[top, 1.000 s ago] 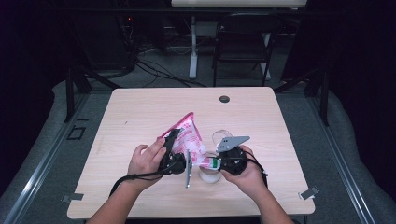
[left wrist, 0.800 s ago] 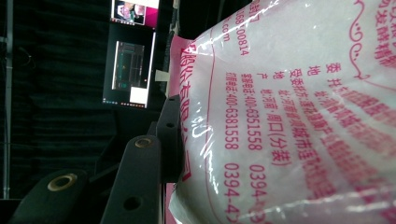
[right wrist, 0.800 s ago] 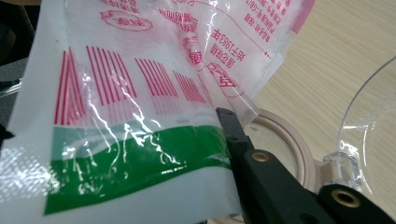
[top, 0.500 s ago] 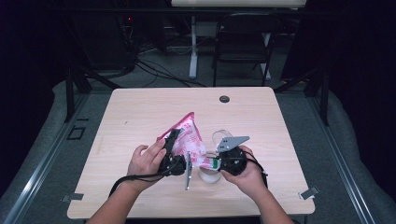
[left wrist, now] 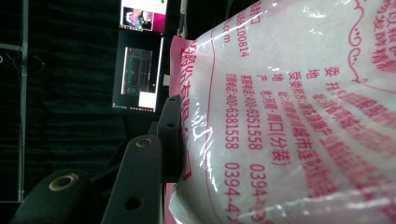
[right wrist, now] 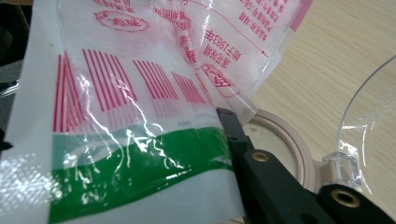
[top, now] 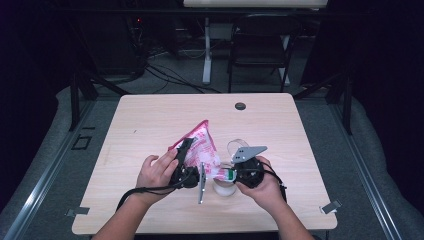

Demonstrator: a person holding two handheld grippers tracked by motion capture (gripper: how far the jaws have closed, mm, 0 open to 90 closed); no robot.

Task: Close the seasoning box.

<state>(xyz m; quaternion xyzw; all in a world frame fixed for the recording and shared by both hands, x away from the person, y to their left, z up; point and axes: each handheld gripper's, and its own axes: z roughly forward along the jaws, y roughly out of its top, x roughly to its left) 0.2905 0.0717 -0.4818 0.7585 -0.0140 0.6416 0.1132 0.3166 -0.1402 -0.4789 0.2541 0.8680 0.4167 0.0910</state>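
Note:
A pink-and-white plastic bag (top: 204, 144) of white granules is held tilted above the table, between both grippers. My left gripper (top: 184, 152) is shut on the bag's upper left side; in the left gripper view one black finger (left wrist: 171, 135) presses against the printed bag (left wrist: 289, 107). My right gripper (top: 228, 174) is shut on the bag's lower green-striped corner (right wrist: 140, 177), with one finger (right wrist: 232, 127) showing in front of it. Under that corner stands a small beige jar (top: 224, 187), its rim (right wrist: 292, 140) just behind the bag. The jar's clear hinged lid (top: 237, 146) stands open.
The wooden table (top: 150, 120) has a black grommet (top: 240, 106) near its far edge. A folding chair (top: 260, 50) and cables sit on the floor beyond the table. Metal clips (top: 331, 206) mark the front corners.

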